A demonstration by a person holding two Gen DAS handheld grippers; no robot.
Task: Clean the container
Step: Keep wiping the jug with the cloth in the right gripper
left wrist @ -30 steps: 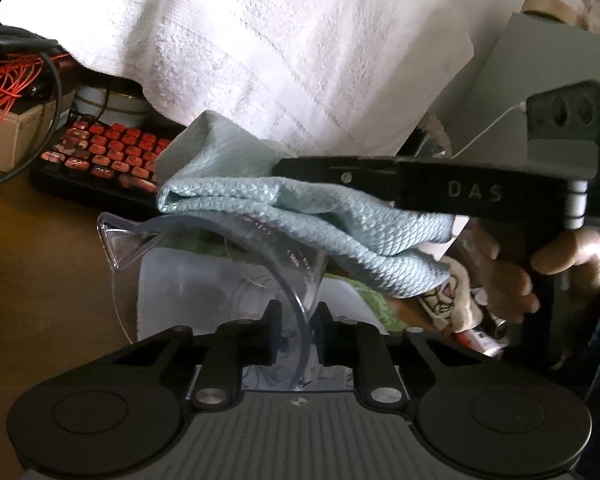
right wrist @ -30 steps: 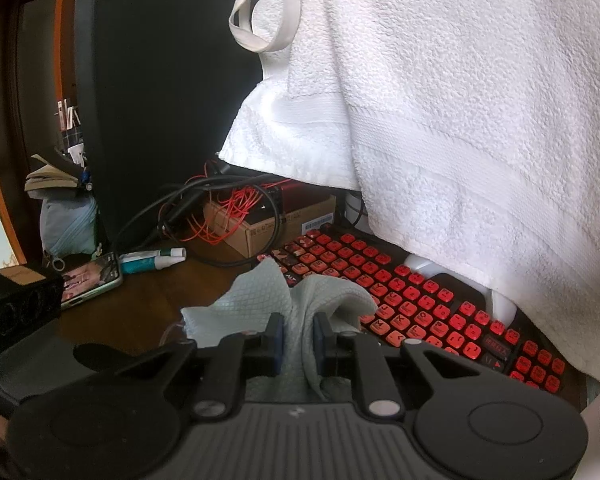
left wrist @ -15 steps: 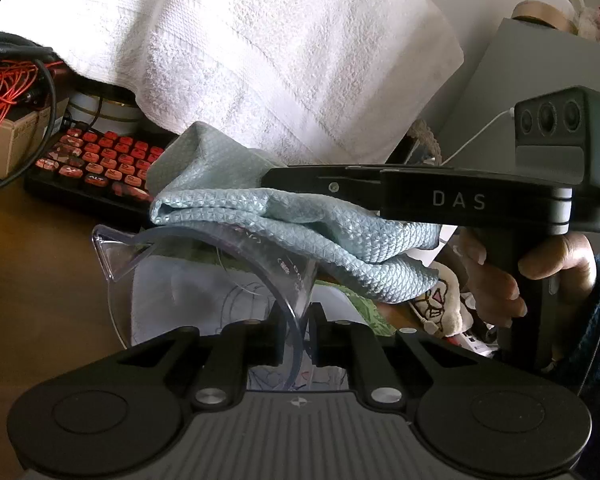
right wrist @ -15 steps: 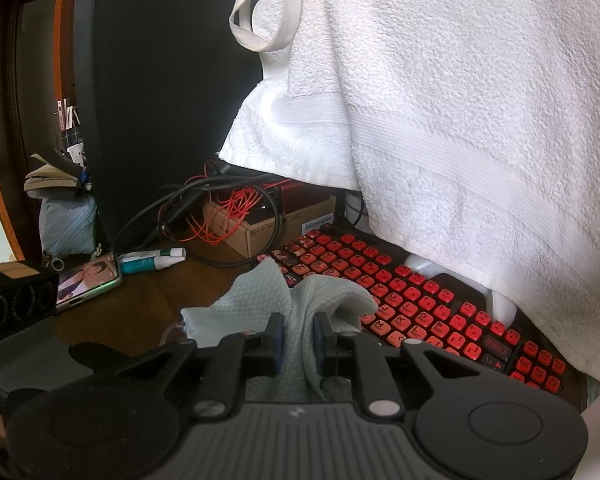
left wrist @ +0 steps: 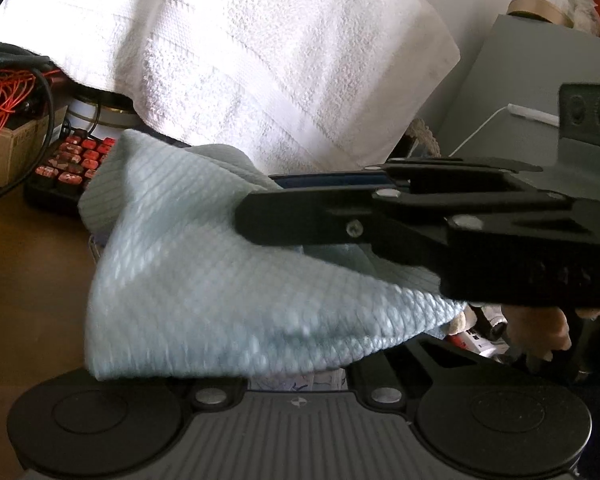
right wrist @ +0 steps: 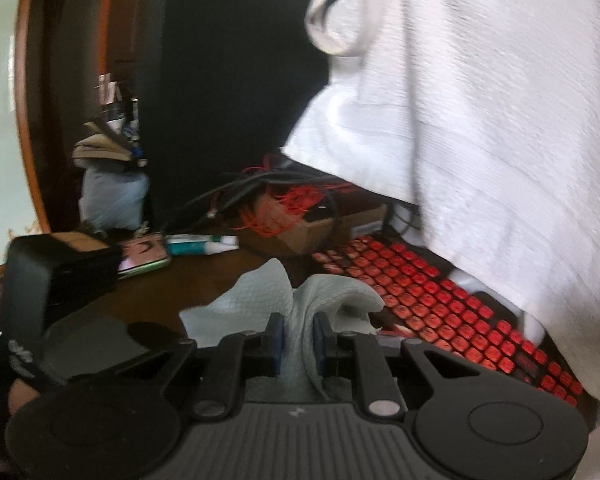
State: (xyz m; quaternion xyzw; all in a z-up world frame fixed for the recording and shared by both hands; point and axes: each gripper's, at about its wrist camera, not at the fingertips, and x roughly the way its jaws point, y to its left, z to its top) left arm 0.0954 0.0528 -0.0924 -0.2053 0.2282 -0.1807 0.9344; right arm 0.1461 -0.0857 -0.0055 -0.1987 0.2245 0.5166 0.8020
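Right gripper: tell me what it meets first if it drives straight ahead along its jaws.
Beyond the light blue cloth already clamped in the right gripper, probably the wooden desk, then the red-keyed keyboard or the cardboard box behind it. Depth is unclear.

A big white towel (right wrist: 480, 128) hangs over my desk, its lower edge draped above the red-keyed keyboard (right wrist: 440, 300). Behind that I see a cardboard box (right wrist: 320, 232) tangled with red wires (right wrist: 296, 204). A phone (right wrist: 144, 254) and a teal-and-white tube (right wrist: 200, 239) lie side by side on the wooden desk (left wrist: 24, 280).
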